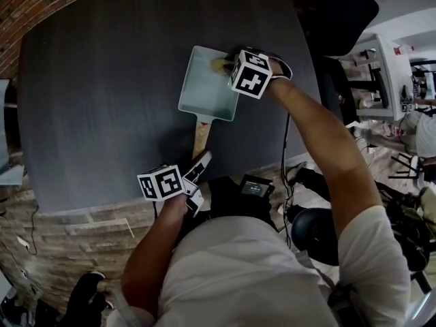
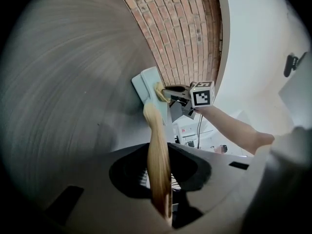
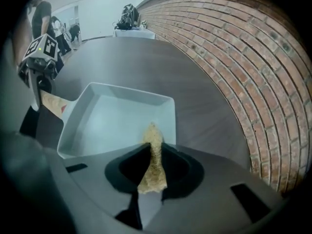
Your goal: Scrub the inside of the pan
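Note:
A square pale pan [image 1: 204, 80] with a wooden handle [image 1: 201, 131] lies on the dark grey table [image 1: 88, 101]. My left gripper [image 1: 202, 161] is shut on the end of that handle [image 2: 157, 155], near the table's front edge. My right gripper [image 1: 228, 63] is over the pan's far right corner, shut on a yellowish scrub pad [image 1: 219, 64]. In the right gripper view the pad [image 3: 152, 160] sticks out between the jaws, its tip at the rim of the pan [image 3: 112, 126]. The left gripper view shows the pan [image 2: 148, 84] beyond the handle, with the pad [image 2: 159, 91] at its edge.
A brick wall [image 3: 229, 57] runs along the table's far side. A black chair [image 1: 337, 12] stands past the table's right end, with white cabinets [image 1: 381, 67] behind it. The table's front edge [image 1: 102, 206] is just below my left gripper.

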Motion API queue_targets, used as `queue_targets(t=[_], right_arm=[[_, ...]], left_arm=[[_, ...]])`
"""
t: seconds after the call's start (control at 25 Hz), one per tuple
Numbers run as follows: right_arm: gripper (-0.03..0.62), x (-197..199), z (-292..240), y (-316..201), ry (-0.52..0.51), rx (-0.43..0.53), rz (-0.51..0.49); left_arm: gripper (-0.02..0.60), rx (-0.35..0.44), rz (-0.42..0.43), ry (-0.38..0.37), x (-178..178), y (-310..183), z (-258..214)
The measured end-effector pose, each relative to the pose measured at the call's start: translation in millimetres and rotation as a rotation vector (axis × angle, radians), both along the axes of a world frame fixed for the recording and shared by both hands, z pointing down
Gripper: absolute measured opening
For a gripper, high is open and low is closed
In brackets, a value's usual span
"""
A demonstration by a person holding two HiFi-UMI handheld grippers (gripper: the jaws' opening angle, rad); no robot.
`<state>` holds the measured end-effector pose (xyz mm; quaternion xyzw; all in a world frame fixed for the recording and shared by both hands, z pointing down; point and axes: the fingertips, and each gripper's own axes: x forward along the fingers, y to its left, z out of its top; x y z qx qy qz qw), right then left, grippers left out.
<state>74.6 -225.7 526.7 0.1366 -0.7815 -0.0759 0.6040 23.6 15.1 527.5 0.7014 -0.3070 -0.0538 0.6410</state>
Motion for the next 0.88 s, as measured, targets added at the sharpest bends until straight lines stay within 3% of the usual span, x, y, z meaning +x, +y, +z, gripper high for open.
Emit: queue_targets(t=[0.88], right_arm=[[0.077,-15.6,13.4,77.9,-0.06,-0.173,0.084]], left_arm=[[0.098,0.008,0.003,-0.015,-4.2,-4.5,1.2]])
